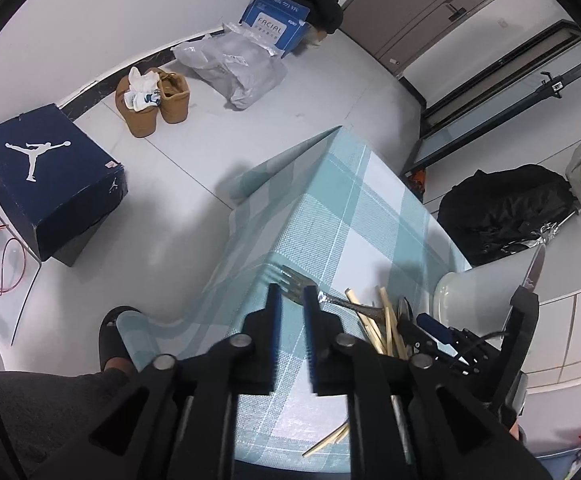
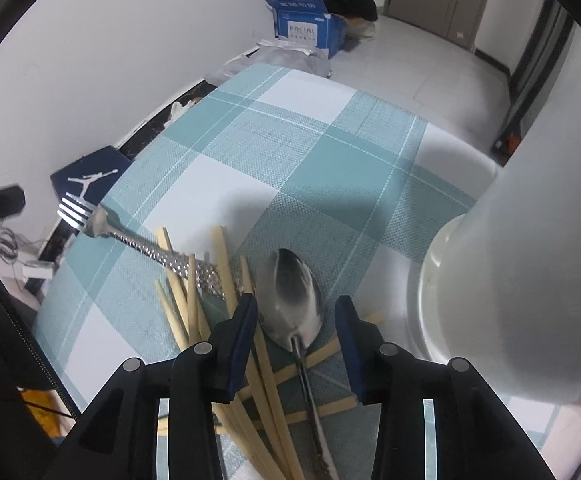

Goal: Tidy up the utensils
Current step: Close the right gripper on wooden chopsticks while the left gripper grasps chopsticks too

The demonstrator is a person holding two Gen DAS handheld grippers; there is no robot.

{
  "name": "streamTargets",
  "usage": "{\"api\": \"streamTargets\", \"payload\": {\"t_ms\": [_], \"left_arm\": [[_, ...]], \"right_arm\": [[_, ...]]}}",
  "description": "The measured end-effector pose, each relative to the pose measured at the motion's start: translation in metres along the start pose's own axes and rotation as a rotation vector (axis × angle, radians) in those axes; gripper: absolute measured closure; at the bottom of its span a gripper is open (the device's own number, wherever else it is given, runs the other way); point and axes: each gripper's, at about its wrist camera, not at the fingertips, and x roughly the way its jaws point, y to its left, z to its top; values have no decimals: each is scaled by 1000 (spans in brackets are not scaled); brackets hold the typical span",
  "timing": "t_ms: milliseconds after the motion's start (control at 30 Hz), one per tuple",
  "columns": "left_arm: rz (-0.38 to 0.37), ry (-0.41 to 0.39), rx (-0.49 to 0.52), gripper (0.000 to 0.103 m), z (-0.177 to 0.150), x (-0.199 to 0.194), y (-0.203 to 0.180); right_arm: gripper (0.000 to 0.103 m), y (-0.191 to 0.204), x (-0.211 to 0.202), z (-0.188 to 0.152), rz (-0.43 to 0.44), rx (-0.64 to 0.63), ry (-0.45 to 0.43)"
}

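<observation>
A silver fork (image 2: 138, 236) with a textured handle lies on the teal checked tablecloth (image 2: 310, 140), its tines over the left table edge. Several bamboo chopsticks (image 2: 226, 280) lie crossed in a pile. A metal spoon (image 2: 290, 296) lies on them, bowl away from me. My right gripper (image 2: 296, 340) is open, its fingers on either side of the spoon's neck, just above it. My left gripper (image 1: 292, 320) is open and hangs above the fork's tines (image 1: 296, 280) at the table edge. A white holder (image 2: 530, 280) stands at the right.
The white holder also shows in the left wrist view (image 1: 486, 284), beside the right gripper. On the floor are a blue shoe box (image 1: 50, 176), brown boots (image 1: 154, 100), a blue carton (image 1: 274, 20) and a black bag (image 1: 502, 212). My foot in a black slipper (image 1: 116, 336) stands by the table.
</observation>
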Motion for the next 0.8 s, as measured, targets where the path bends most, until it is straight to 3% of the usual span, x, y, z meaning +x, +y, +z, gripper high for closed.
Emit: {"api": "streamTargets", "payload": {"t_ms": [133, 433, 467, 533, 800], "left_arm": [[9, -4, -21, 66, 1, 0, 2], [27, 9, -30, 65, 2, 6, 3], [34, 9, -25, 64, 1, 6, 3], [48, 15, -25, 64, 1, 8, 4], [82, 41, -21, 64, -2, 18, 3]], "right_arm": [[64, -5, 4, 5, 52, 48, 26], [70, -2, 3, 6, 30, 39, 23], [83, -1, 2, 4, 17, 29, 16], [99, 2, 4, 1, -29, -5, 29], [97, 6, 6, 0, -44, -27, 9]]}}
